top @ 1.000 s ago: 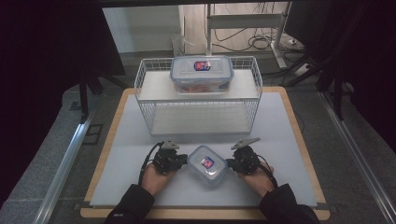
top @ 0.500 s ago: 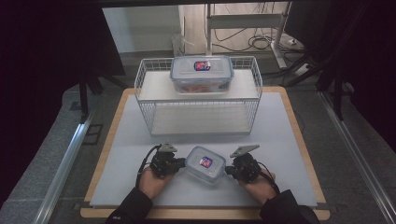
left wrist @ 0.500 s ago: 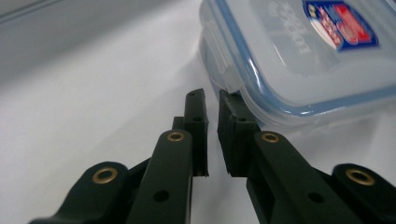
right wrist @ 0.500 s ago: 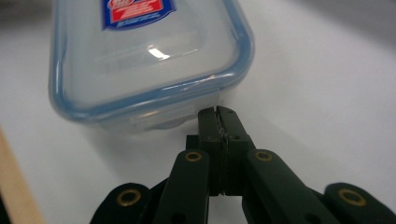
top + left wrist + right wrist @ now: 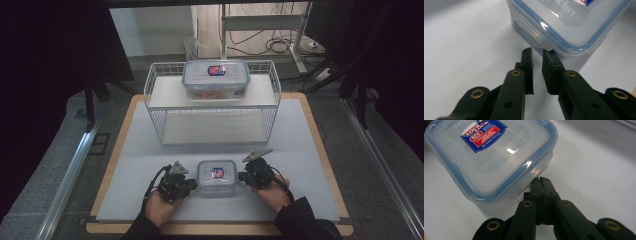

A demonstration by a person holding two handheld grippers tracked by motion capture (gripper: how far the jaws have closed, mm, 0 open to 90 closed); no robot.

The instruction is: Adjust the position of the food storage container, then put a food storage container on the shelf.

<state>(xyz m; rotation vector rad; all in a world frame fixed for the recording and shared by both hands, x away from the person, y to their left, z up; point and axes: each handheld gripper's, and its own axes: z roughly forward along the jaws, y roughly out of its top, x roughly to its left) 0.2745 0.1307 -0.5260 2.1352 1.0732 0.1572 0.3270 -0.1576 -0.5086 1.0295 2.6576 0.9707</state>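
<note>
High view: a small clear plastic food container with a blue-rimmed snap lid and a red and blue label (image 5: pixel 216 176) sits on the near middle of the white surface (image 5: pixel 310 150). The left gripper (image 5: pixel 194 184) is at its left side and the right gripper (image 5: pixel 241 176) at its right side, each held in a person's hand and pointing inward at the box. Both stand equally close, so neither hand is the nearer. Farther off, a white wire basket rack (image 5: pixel 212 107) carries a larger clear lidded container (image 5: pixel 215 79) on its top shelf.

Left gripper view: the two black jaws stand narrow, with a thin gap between them and nothing in it. The small container (image 5: pixel 574 22) lies just ahead and to the right of the tips; one tip sits right at the lid's corner flap, and I cannot tell whether it touches.

Right gripper view: the jaws are pressed fully together, holding nothing. The small container (image 5: pixel 491 157) lies just ahead and to the left, its lid edge directly over the closed tips, which point at the wall under the rim. The box is nearly square, with no clear long axis.
</note>
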